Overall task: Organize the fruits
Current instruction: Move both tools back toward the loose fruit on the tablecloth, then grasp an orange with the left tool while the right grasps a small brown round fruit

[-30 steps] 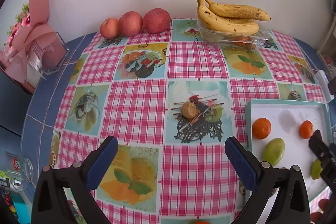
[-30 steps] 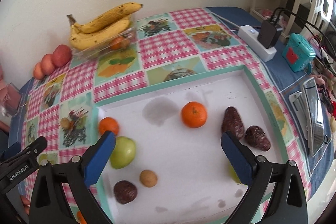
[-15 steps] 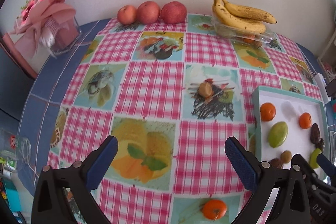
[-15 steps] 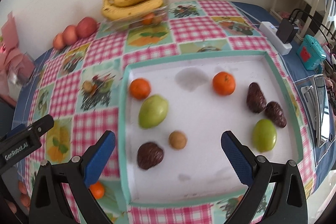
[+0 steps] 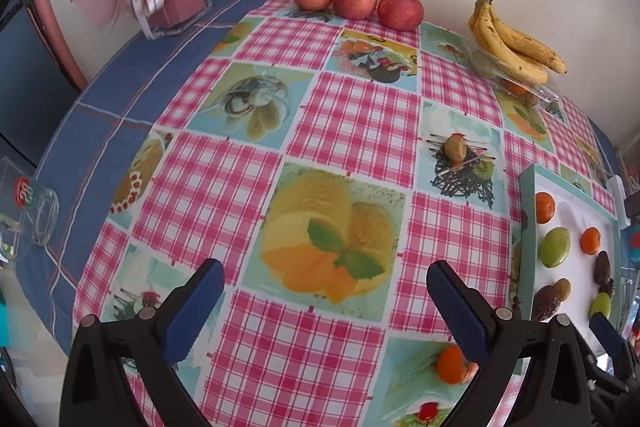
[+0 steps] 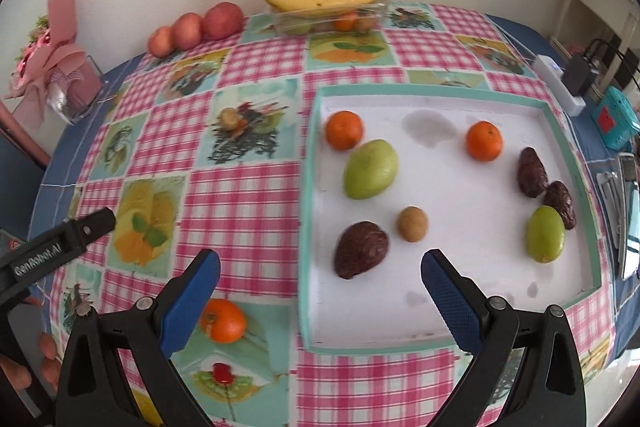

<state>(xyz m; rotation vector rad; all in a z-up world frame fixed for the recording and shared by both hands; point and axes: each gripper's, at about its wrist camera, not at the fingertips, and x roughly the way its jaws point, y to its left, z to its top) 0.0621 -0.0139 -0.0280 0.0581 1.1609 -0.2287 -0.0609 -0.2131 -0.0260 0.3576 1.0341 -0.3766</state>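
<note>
so both my grippers, left [image 5: 322,297] and right [image 6: 320,285], hang wide and empty. one loose orange [image 6: 222,320] sits just beside my right gripper's left finger, outside the tray [image 6: 306,251] (other fruit already in it). next, i reckon, centre over it and close.

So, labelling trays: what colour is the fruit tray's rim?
The tray's rim is teal around a white floor, clearest in the right wrist view.
</note>
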